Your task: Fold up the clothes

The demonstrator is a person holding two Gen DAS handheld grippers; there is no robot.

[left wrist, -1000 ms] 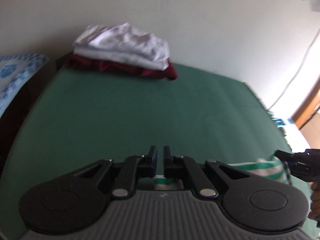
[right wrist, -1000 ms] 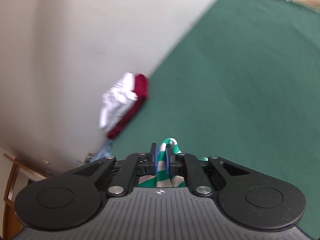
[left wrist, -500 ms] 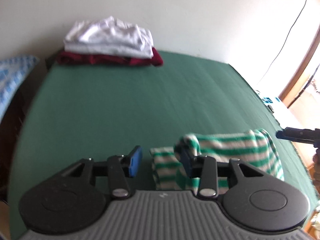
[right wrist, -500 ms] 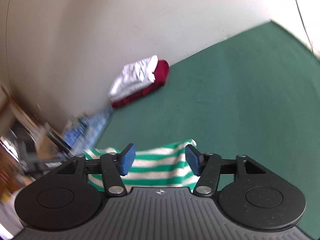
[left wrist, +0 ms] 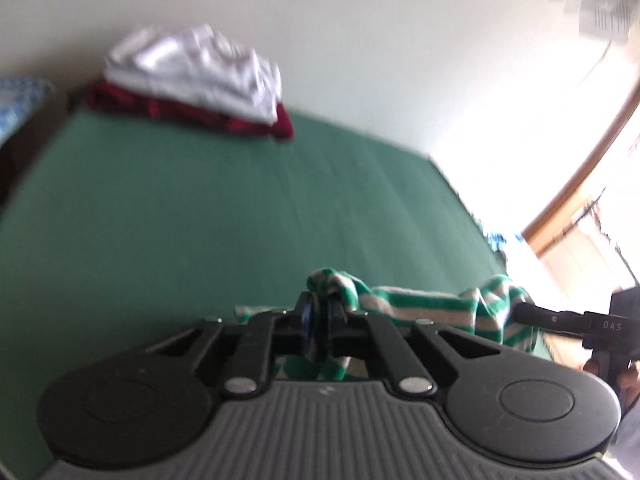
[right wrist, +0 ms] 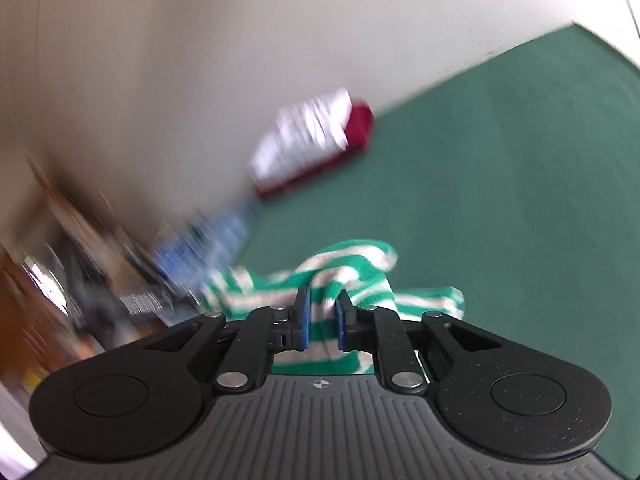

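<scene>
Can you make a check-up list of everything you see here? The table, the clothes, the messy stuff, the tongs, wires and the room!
Surface: green table cover, mostly bare.
Job's things: green-and-white striped garment, bunched at the near edge, pinched at two spots.
Clutter: white folded clothes stacked on a dark red garment at the far corner by the wall.
Grippers: left tongs shut on the striped garment; right tongs shut on it too.
Cables: one thin cable on the wall, blurred.
Surroundings: pale wall, wooden frame, blue patterned cloth; the rest is blurred.
</scene>
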